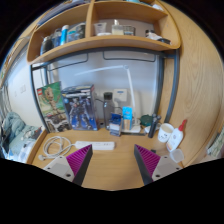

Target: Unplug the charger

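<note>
Wood grain runs across the smooth desk (105, 160) and up into the boxy shelf unit (120, 42) above it, whose cubbies are packed with small items too tiny to make out. Coiled white cable (55, 146), presumably the charger's lead, lies in loose loops on the desk just ahead of the left finger. The gripper (113, 160) is wide open with nothing between its 2 magenta pads (80, 156), and a blue-capped bottle (126, 115) and a clear jar (108, 106) stand against the pale wall beyond.

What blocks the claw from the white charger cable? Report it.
Nothing visible. The open claw has only bare desk between it and the coiled white cable lying just ahead, to the left. The charger's plug itself cannot be picked out.
</note>
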{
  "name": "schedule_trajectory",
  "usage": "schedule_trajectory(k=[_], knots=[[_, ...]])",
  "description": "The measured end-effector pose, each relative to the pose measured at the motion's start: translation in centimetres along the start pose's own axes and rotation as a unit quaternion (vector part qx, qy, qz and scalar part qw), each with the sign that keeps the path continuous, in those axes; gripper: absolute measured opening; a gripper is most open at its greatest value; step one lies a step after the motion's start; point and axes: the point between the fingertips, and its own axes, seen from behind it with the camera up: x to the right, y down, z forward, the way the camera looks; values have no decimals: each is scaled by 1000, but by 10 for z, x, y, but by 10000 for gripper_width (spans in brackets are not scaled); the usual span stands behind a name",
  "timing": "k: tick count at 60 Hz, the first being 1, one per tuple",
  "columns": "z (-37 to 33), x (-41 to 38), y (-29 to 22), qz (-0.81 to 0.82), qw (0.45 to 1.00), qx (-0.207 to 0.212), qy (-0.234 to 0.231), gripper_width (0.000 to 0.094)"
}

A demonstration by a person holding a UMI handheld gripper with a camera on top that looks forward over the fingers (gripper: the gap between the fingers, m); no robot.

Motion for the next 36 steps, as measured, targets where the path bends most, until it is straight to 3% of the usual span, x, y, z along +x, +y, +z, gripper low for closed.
schedule_trajectory(k=[11,36], knots=[[-33,-67,41,4,999,-13,-32,855],[-60,-100,64,-1,1000,-4,-21,842]])
